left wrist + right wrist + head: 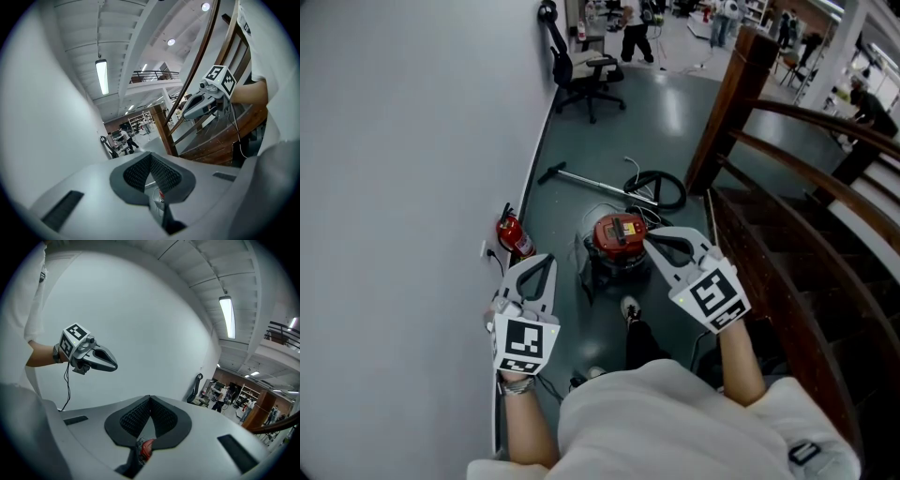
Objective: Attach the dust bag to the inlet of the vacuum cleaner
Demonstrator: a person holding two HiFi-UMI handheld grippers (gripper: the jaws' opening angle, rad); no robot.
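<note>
Your left hand-held gripper (151, 157) was clenched, its jaw tips meeting with nothing between them. Your right hand-held gripper (150, 399) was clenched too and just as empty. You held both up in front of your chest, well above the floor (675, 112), the left near the wall (394, 141) and the right toward the stair rail (811, 127). Neither touched anything.

The vacuum (619, 239) stood on the floor below and between the two grippers, its red top facing up over a dark lower body. In the head view I could not tell the dust bag apart from that dark body. Behind the vacuum lay a coiled hose (661, 187) and a straight wand (591, 180), both on the floor. A fire extinguisher (514, 234) stood against the wall, just left of the vacuum. Your shoe (630, 307) was planted near the vacuum's front. An office chair (586, 70) stood farther along the wall.
</note>
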